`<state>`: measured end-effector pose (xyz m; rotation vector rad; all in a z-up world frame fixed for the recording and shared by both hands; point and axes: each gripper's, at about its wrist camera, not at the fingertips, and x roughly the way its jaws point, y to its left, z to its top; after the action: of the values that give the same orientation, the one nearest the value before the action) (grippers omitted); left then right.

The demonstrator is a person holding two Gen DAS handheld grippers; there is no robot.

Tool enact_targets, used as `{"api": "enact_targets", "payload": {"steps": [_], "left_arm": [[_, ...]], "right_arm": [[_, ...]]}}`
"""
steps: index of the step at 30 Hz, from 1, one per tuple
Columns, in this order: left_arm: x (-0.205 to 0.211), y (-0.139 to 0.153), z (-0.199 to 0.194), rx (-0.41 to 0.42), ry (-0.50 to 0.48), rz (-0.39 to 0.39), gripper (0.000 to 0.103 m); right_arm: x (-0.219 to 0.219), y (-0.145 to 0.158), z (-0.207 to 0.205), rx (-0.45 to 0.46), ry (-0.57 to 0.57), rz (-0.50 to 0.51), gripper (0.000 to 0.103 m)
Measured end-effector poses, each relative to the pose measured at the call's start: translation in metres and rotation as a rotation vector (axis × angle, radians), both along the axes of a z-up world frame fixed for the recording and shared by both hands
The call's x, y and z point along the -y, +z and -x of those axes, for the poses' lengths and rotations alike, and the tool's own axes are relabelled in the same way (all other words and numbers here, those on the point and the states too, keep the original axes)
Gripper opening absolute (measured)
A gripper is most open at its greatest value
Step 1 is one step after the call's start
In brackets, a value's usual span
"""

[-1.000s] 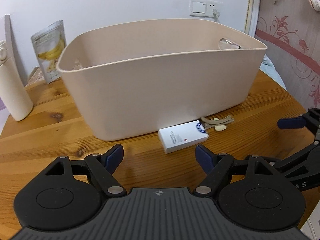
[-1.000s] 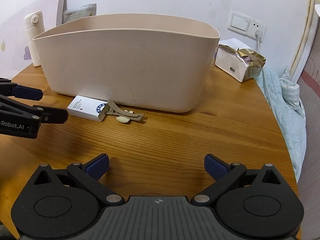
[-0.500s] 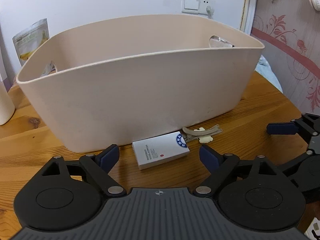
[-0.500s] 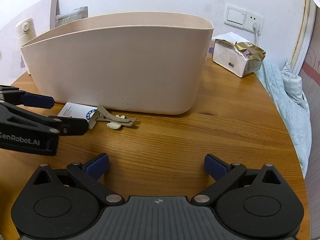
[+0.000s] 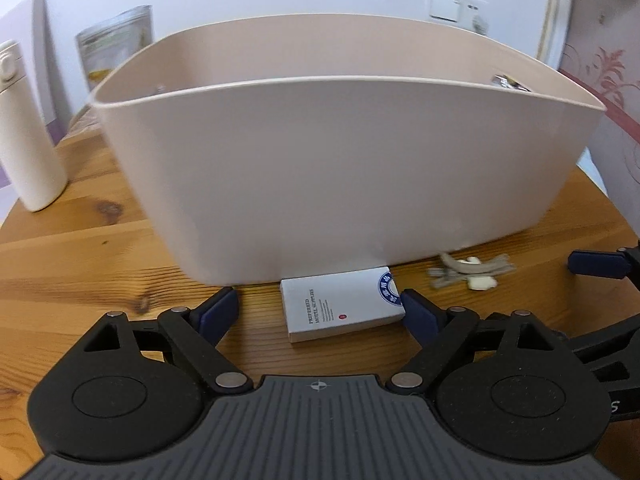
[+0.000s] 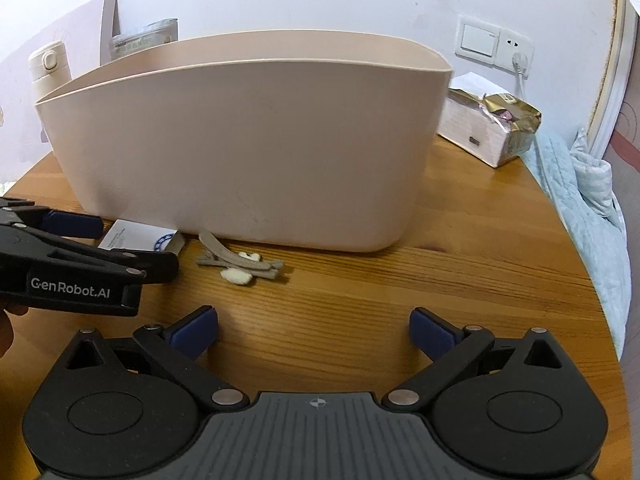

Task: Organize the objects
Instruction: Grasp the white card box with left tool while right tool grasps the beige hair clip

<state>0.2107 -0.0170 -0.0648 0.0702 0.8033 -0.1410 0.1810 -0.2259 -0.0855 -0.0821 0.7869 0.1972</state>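
A small white box (image 5: 340, 304) with a blue round emblem lies flat on the wooden table against the front wall of the beige tub (image 5: 340, 180). My left gripper (image 5: 316, 304) is open around the box, its right pad close to the box's corner, its left pad well apart. A beige hair clip (image 5: 472, 270) with a white bit lies right of the box. In the right wrist view the box (image 6: 136, 236) is half hidden behind my left gripper (image 6: 124, 242), and the hair clip (image 6: 240, 264) lies ahead of my right gripper (image 6: 312, 324), which is open and empty. The tub (image 6: 248, 152) stands behind.
A white bottle (image 5: 28, 152) stands left of the tub, with a snack pouch (image 5: 116, 48) behind it against the wall. A pale box with a gold wrapper (image 6: 488, 128) sits at the back right. The round table edge (image 6: 592, 280) borders a light blue cloth (image 6: 580, 200).
My left gripper has come forward and down to the white box, which now lies between its fingers; its jaws stand a little wider. The right gripper has hardly moved.
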Motion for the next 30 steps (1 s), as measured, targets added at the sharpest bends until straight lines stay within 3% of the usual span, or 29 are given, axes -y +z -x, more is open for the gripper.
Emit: {"api": "enact_targets", "payload": {"steps": [4, 12, 22, 27, 30], "left_arm": [[-0.011, 0.000, 0.000, 0.002, 0.029, 0.000, 0.089], [-0.034, 0.002, -0.005, 0.012, 0.048, 0.003, 0.078], [-0.048, 0.002, -0.003, 0.026, 0.089, 0.003, 0.077], [-0.049, 0.002, -0.003, 0.026, 0.093, 0.001, 0.072], [-0.052, 0.004, -0.003, 0.025, 0.092, 0.003, 0.061]], "right_arm": [[-0.009, -0.001, -0.006, 0.006, 0.001, -0.001, 0.103], [-0.032, -0.003, -0.016, 0.017, -0.004, -0.011, 0.103], [-0.044, -0.007, -0.023, 0.049, -0.062, -0.023, 0.102], [-0.046, -0.003, -0.023, 0.067, -0.107, -0.018, 0.091], [-0.044, 0.001, -0.021, 0.081, -0.109, -0.023, 0.070]]}}
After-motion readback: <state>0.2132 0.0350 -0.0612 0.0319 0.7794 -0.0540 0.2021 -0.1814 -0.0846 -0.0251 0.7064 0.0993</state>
